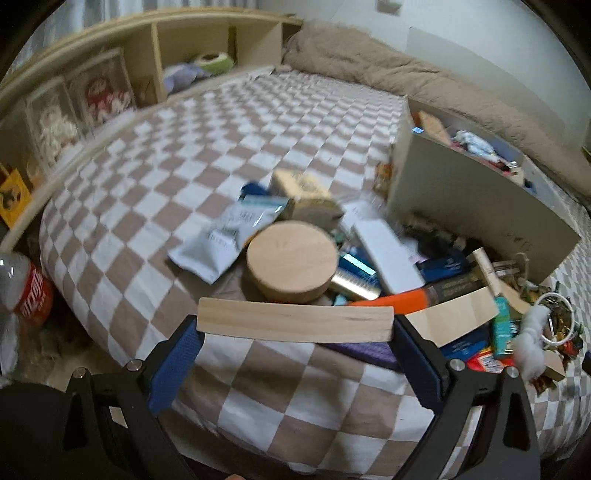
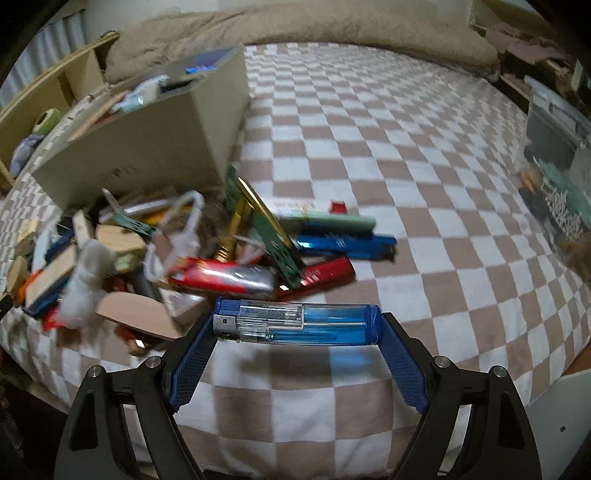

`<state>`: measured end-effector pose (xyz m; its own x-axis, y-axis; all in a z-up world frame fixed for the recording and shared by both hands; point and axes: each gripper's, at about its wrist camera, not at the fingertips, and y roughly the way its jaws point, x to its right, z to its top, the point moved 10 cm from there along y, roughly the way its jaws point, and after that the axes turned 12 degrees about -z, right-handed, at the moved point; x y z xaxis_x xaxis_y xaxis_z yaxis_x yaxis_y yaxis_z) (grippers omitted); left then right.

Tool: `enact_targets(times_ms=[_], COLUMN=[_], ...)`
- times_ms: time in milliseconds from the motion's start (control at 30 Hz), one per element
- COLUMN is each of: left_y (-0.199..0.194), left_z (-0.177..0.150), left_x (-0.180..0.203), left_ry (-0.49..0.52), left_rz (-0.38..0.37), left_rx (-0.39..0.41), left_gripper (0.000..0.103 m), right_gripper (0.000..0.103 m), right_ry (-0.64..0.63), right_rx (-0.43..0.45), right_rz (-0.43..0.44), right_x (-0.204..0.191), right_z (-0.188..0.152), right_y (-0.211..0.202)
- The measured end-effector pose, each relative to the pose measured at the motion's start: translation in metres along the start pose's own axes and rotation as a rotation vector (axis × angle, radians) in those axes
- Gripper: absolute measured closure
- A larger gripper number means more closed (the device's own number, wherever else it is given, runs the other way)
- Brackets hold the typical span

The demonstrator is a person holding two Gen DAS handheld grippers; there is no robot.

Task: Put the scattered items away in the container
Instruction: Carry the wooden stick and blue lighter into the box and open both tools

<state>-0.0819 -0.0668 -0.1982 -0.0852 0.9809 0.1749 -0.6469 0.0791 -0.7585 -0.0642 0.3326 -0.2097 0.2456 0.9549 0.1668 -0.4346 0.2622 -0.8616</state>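
On my left feed the bedcover (image 1: 207,155) was checked in brown and white. The left gripper (image 1: 295,326) had blue pads on black arms and held a pale wooden strip (image 1: 295,320). Behind it I saw a light tan round wooden lid (image 1: 291,258), an orange tube (image 1: 399,301) and a beige container (image 1: 476,199). On my right feed the right gripper (image 2: 297,325), blue-padded too, held a translucent blue lighter (image 2: 299,324); a red pack (image 2: 221,278) lay beyond.

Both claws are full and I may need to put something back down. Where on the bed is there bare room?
Bare checkered blanket lies right of the box, back to the beige duvet. More lies left of the pile, toward the shelf. The pile before the box is crowded.
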Motion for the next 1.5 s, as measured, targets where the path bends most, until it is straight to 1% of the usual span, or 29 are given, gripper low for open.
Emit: enact_targets(times_ms=[133,200,467,700,867,967,1067,1133,1233,1300,1400,1500], left_y=[-0.006,-0.017,-0.032,-0.036,-0.029,-0.019,-0.007,0.001,0.013,0.024,0.04,0.052], left_z=[0.015,0.02,0.06,0.098,0.124,0.138,0.148,0.152,0.155,0.155,0.151,0.148], left_x=[0.016,0.022,0.062,0.1,0.122,0.133,0.142,0.149,0.159,0.166,0.176,0.187], left_ry=[0.039,0.054,0.122,0.196,0.228,0.238,0.239,0.243,0.255,0.259,0.261,0.271], left_rz=[-0.037,-0.057,-0.154,-0.225,-0.258,-0.275,-0.295,-0.301,-0.315,-0.329,-0.359,-0.374], left_rx=[0.035,0.054,0.116,0.164,0.189,0.186,0.168,0.157,0.135,0.105,0.055,0.024], left_gripper=[0.003,0.003,0.003,0.003,0.003,0.003,0.003,0.003,0.003,0.003,0.003,0.003], right_gripper=[0.016,0.016,0.016,0.016,0.016,0.016,0.016,0.016,0.016,0.016,0.016,0.016], right_ry=[-0.021,-0.034,-0.063,-0.074,-0.061,-0.052,-0.034,-0.025,-0.016,-0.02,-0.027,-0.035], right_rx=[0.049,0.075,0.184,0.269,0.295,0.289,0.26,0.244,0.216,0.201,0.171,0.132], right_rz=[0.039,0.055,0.133,0.193,0.238,0.264,0.295,0.302,0.299,0.295,0.27,0.252], right_x=[-0.015,-0.022,-0.053,-0.073,-0.082,-0.088,-0.095,-0.099,-0.106,-0.111,-0.119,-0.128], right_z=[0.017,0.021,0.056,0.098,0.136,0.158,0.182,0.196,0.216,0.225,0.24,0.251], right_y=[-0.019,-0.029,-0.065,-0.09,-0.097,-0.092,-0.081,-0.072,-0.055,-0.045,-0.025,-0.003])
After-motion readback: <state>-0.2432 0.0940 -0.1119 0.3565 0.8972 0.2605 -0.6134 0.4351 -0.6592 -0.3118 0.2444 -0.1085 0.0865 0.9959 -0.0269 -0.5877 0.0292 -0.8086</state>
